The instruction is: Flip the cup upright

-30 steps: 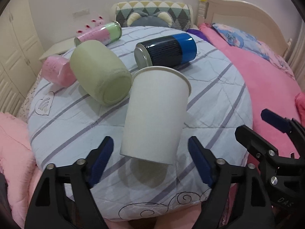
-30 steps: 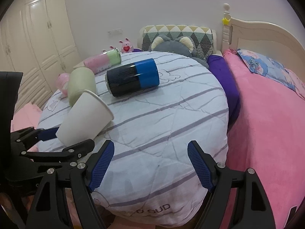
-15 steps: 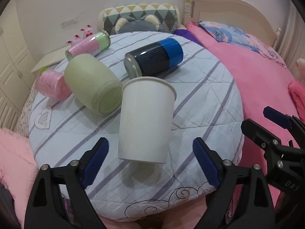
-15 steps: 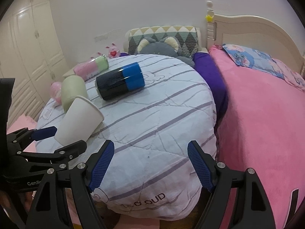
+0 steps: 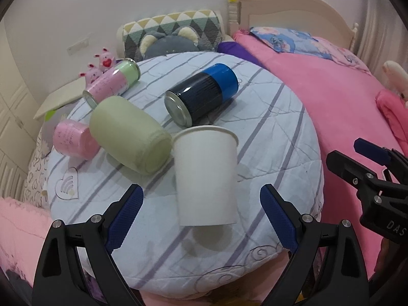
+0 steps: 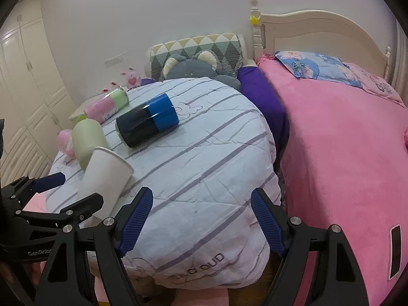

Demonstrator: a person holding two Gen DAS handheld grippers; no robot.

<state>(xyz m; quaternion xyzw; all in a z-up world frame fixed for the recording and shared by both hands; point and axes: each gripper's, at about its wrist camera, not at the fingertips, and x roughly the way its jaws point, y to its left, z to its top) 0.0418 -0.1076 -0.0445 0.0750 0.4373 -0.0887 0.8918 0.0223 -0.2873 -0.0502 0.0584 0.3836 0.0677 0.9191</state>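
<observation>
Over the last second our left gripper (image 5: 201,216) has drawn back from the cup (image 5: 206,176), which now stands free on its base at the near middle of the quilt (image 5: 280,132), so we judge the flip done. Both the left tongs and our right gripper (image 6: 201,224), near and right of the cup, are spread wide and pinch nothing. The cup is plain white, tapered, mouth up, just right of the green jar (image 5: 130,132).
</observation>
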